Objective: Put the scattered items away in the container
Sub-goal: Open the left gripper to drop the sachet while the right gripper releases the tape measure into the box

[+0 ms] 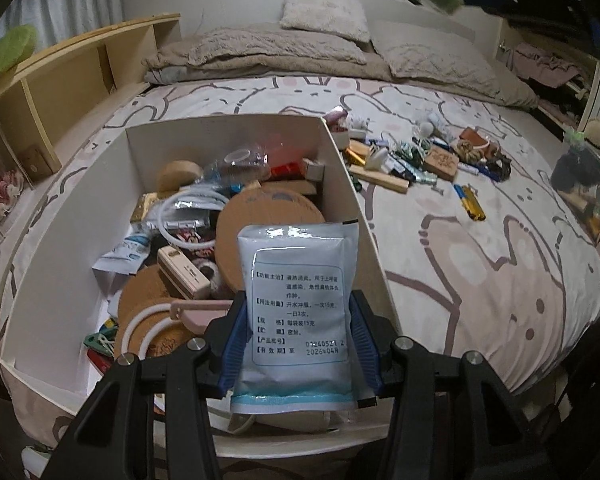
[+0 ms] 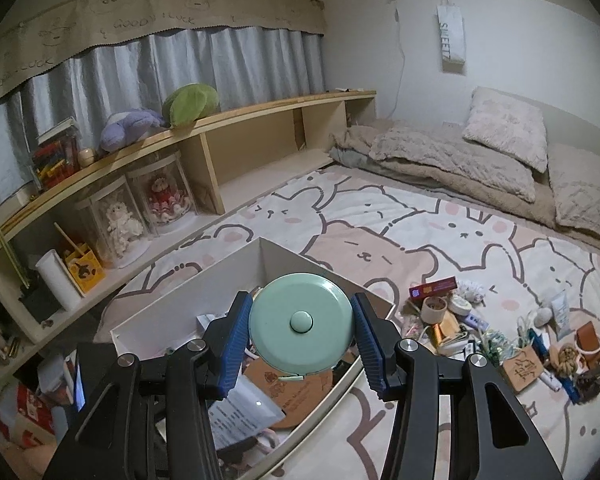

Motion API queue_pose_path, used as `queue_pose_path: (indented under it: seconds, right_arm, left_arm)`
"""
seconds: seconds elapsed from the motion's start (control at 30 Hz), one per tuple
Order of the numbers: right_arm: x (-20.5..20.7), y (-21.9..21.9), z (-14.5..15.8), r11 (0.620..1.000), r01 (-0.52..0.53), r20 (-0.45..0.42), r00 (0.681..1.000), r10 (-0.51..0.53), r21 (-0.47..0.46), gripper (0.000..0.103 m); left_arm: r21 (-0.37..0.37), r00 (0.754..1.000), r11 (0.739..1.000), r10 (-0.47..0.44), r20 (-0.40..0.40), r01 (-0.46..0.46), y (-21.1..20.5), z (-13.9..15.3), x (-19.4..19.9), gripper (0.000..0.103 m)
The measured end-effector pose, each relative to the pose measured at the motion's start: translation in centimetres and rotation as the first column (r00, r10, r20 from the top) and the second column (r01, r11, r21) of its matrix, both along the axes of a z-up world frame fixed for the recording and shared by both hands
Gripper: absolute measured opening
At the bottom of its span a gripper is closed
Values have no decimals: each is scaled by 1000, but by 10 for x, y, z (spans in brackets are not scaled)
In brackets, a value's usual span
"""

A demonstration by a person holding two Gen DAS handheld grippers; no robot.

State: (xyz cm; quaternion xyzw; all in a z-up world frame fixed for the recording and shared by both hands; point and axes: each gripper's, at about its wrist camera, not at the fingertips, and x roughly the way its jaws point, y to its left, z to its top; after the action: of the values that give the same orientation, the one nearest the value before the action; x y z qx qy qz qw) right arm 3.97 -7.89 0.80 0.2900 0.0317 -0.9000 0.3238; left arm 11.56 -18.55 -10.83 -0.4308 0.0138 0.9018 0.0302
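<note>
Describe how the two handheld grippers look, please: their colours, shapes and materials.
The left gripper and right gripper look identical: black plastic linkage arms with round silver pivot bolts, ending in two fingers faced with blue ribbed pads. No cables, markings or sleeves are visible.

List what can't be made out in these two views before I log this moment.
- Box bottom, left view: hidden under the heaped items and the sachet.
- Box interior, right view: largely hidden behind the green tape measure and the right tongs.
- Scattered pile on the bed: items too small to identify.
- Left view, top right corner: dark shapes cut off by the edge.
</note>
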Motion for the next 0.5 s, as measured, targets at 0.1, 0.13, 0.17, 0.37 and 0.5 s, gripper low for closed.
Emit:
queue_pose_path:
  seconds: [0.1, 0.13, 0.17, 0.37, 0.5]
  right_arm:
    - [-6, -4, -3, 1000, 0, 11, 1000, 0, 2, 51]
    - [-8, -5, -4, 1000, 1, 13, 1000, -1, 2, 51]
    - [-11, -5, -6, 1000, 3, 16, 1000, -3, 2, 51]
    - [-31, -11, -15, 1000, 19, 49, 999, -20, 18, 51]
    - [-46, -18, -26, 999, 20, 84, 996, -22, 28, 51]
  left_arm:
    - [6, 1000, 1000, 14, 9, -14, -3, -5, 0, 60]
    - [13, 1000, 1000, 13, 7, -13, -4, -5, 1, 66]
    - [17, 1000, 1000, 13, 5, -13, -4, -5, 1, 69]
    - [38, 1000, 999, 22, -8, -21, -15, -2, 5, 75]
    - [55, 1000, 998, 27, -14, -27, -22, 0, 6, 75]
